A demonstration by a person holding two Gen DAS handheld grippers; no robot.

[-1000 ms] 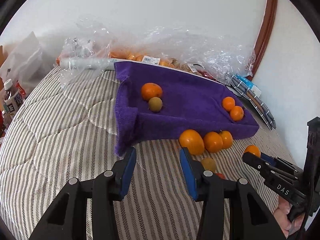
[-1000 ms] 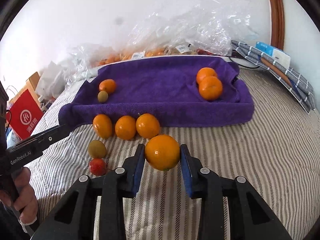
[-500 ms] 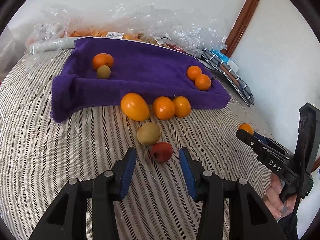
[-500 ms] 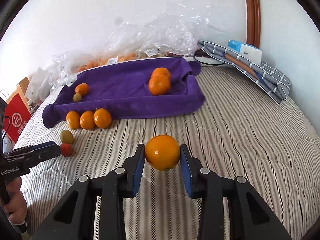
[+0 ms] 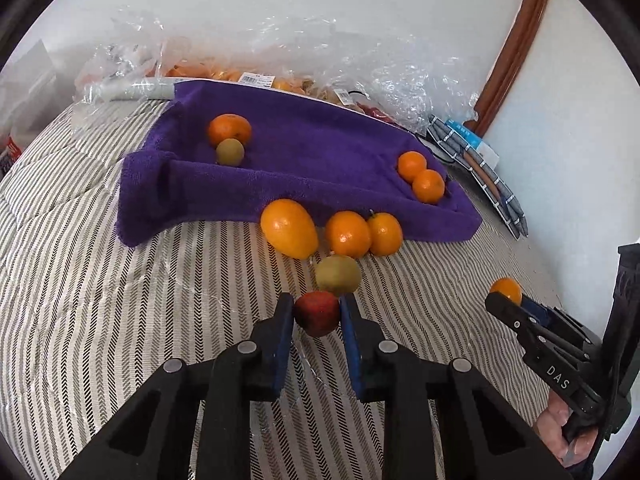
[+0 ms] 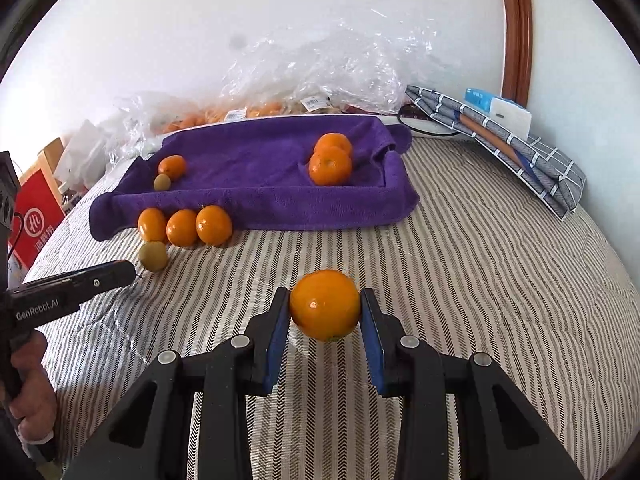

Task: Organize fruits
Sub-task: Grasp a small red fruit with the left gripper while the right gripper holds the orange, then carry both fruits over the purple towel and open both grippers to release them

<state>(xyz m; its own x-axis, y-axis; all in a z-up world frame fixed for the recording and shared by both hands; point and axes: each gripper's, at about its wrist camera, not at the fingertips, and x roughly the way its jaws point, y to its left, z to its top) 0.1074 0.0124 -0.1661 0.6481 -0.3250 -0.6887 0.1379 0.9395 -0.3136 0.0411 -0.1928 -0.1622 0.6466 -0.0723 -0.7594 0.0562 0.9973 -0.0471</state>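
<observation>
My left gripper is shut on a small red fruit low over the striped bedcover. A green fruit lies just beyond it, then three oranges in a row against the purple towel tray. The tray holds an orange and a green fruit at its left and two oranges at its right. My right gripper is shut on an orange above the bedcover, in front of the tray. The right gripper also shows in the left wrist view.
Crinkled plastic bags with more fruit lie behind the tray by the wall. A folded checked cloth with a box lies at the right. A red bag stands at the left bed edge. The wall and a wooden frame are behind.
My left gripper moved forward and shut on the red fruit. My right gripper, holding the orange, pulled back from the tray, then moved a little closer again.
</observation>
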